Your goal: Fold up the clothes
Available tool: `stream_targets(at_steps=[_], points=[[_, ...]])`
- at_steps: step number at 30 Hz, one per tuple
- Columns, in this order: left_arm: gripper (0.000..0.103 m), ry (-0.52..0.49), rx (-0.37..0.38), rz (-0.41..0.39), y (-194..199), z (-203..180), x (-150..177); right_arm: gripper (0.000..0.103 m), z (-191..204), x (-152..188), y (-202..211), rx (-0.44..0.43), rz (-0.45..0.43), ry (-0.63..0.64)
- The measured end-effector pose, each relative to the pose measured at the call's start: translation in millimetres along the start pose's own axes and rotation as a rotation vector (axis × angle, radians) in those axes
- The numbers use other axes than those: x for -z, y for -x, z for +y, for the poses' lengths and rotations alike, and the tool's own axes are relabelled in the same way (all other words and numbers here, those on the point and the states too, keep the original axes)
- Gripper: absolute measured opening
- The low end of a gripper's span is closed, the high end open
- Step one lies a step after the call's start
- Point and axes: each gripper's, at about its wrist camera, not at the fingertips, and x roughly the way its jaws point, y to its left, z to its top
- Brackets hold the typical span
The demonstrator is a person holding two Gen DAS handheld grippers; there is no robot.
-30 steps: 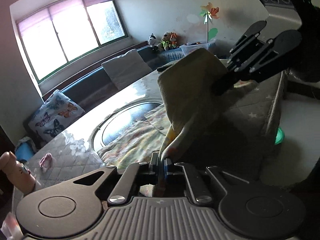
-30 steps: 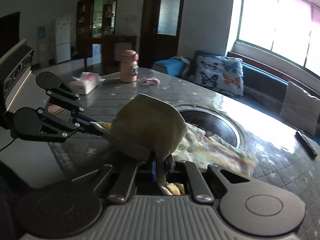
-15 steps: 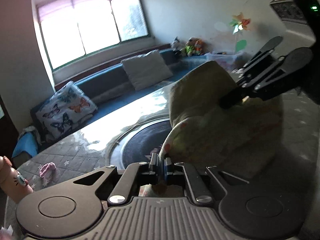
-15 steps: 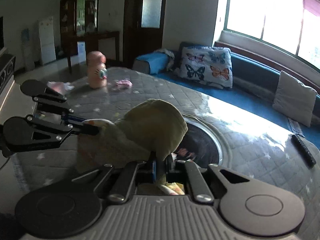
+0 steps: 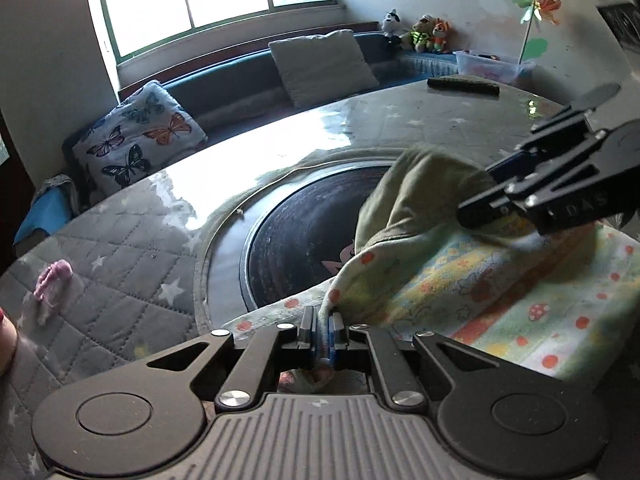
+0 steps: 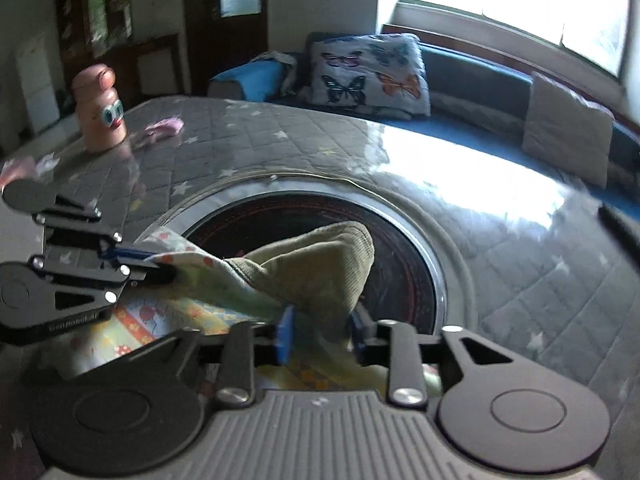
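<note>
On the quilted, star-dotted tabletop, the left hand-held gripper pinches a soft printed garment, its edge hidden between the fingers, while the right hand-held gripper stands spread.

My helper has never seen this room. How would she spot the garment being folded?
On the round quilted table, by the dark glass circle at its centre, lies the garment. It alone is pastel with mushroom prints and an olive lining.
</note>
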Motion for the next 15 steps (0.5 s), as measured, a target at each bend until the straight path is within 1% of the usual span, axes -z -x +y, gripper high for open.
stream_targets(at_steps=[1, 2, 4, 6, 9, 11, 12, 14, 15], points=[[0.007, 0.005, -0.002, -0.002, 0, 1, 0, 0.049, -2, 3, 2, 0.006, -0.006, -0.017], [0.007, 0.008, -0.004, -0.004, -2, 3, -2, 0.05, -5, 7, 6, 0.015, -0.011, -0.031], [0.007, 0.012, -0.009, -0.012, -4, 6, -4, 0.06, -9, 18, 15, 0.033, -0.021, -0.045], [0.007, 0.018, -0.017, -0.017, -5, 8, -5, 0.063, -12, 29, 24, 0.06, -0.029, -0.051], [0.007, 0.033, -0.036, -0.01, -13, 11, -10, 0.063, -17, 48, 39, 0.135, -0.04, -0.055], [0.007, 0.04, -0.042, 0.004, -18, 11, -11, 0.062, -21, 57, 47, 0.162, -0.058, -0.077], [0.007, 0.042, -0.046, 0.004, -19, 11, -11, 0.059, -22, 60, 50, 0.158, -0.064, -0.098], [0.01, 0.047, -0.058, 0.003, -18, 9, -11, 0.058, -24, 65, 55, 0.138, -0.071, -0.149], [0.01, 0.052, -0.061, 0.002, -18, 10, -12, 0.055, -24, 67, 57, 0.129, -0.073, -0.168]])
